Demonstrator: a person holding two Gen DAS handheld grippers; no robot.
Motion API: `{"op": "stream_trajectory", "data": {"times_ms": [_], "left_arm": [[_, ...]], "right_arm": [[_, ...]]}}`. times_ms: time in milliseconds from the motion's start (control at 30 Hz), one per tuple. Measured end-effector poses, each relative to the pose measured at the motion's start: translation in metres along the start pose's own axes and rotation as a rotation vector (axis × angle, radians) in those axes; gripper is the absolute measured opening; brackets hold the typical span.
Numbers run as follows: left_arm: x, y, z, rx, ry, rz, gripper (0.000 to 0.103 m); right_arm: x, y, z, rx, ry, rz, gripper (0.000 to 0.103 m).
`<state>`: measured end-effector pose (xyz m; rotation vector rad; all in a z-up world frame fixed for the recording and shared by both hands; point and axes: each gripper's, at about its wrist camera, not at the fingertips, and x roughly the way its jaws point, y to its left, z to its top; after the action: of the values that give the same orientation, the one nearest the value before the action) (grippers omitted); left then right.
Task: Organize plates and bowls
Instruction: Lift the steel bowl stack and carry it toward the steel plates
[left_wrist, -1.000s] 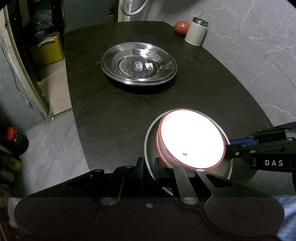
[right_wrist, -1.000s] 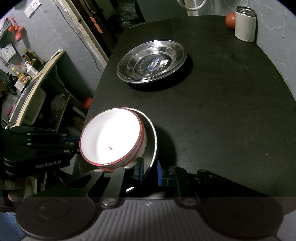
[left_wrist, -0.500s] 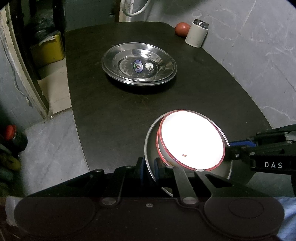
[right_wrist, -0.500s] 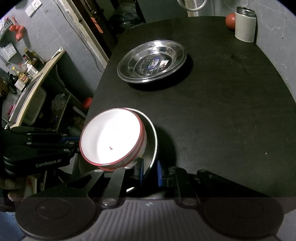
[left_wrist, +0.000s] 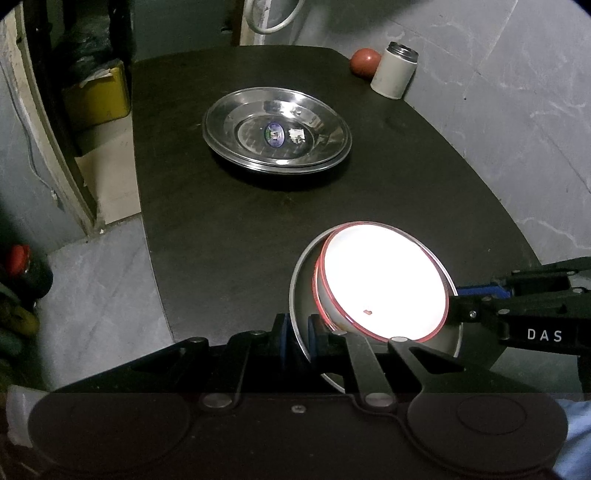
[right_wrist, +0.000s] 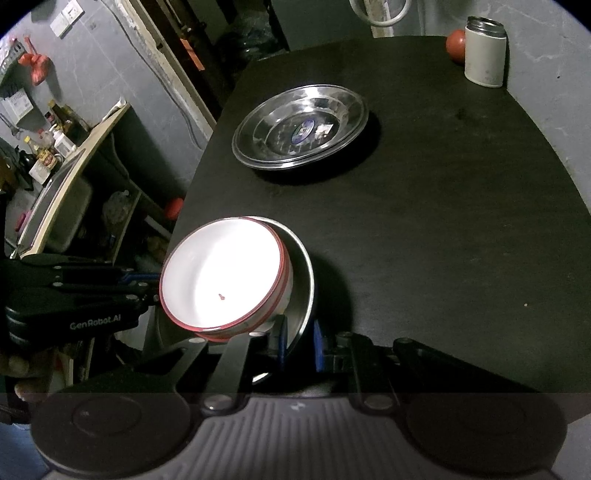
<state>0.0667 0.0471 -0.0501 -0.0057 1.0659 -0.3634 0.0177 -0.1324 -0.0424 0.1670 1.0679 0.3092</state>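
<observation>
White enamel bowl with red rim (left_wrist: 382, 282) sits nested in a steel bowl (left_wrist: 301, 295), tilted, at the near edge. Stacked shallow steel plates (left_wrist: 277, 129) lie flat, well apart, mid-counter.

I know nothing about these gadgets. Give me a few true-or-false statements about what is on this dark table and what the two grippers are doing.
1. The white bowl with the red rim sits inside a steel bowl. True.
2. Both grippers pinch the steel bowl's rim. True: the left gripper and the right gripper each have blue pads on either side of it.
3. The steel plates farther back hold a pile of fruit. False: only stickers show inside.
4. The white canister lies on its side. False: it stands upright by the wall.
5. A red ball sits beside the canister. True.
</observation>
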Motion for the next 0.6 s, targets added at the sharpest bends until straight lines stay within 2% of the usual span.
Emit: {"op": "stream_trajectory", "data": {"times_ms": [600], "left_arm": [[-0.003,0.002,0.010,-0.031,-0.024,0.016,0.010]], "right_arm": [[-0.001,-0.002,0.005,0.010,-0.022,0.013,0.016]]}}
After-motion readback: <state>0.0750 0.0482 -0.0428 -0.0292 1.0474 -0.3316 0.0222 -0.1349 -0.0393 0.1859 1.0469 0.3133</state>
